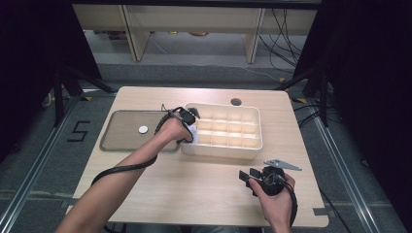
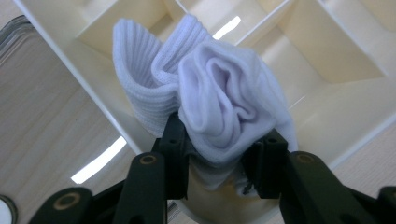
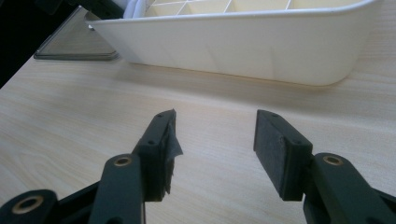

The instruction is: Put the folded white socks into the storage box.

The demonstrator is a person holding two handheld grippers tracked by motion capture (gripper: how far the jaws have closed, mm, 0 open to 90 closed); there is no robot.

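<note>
Your left gripper is clamped on a bunched white sock, jaws pinching the lower folds at the centre of the left gripper view. The sock hangs over the left end compartment of the cream divided organizer box, just above its rim. Judge it light, soft and floppy: it will sag and unfold, so keep your grip deep in the thick bundle, not on a loose ribbed edge. Your right gripper stands open and empty at the bottom of its view, over bare wooden table. At centre left in the high view a grey tray carries a small white disc.
</note>
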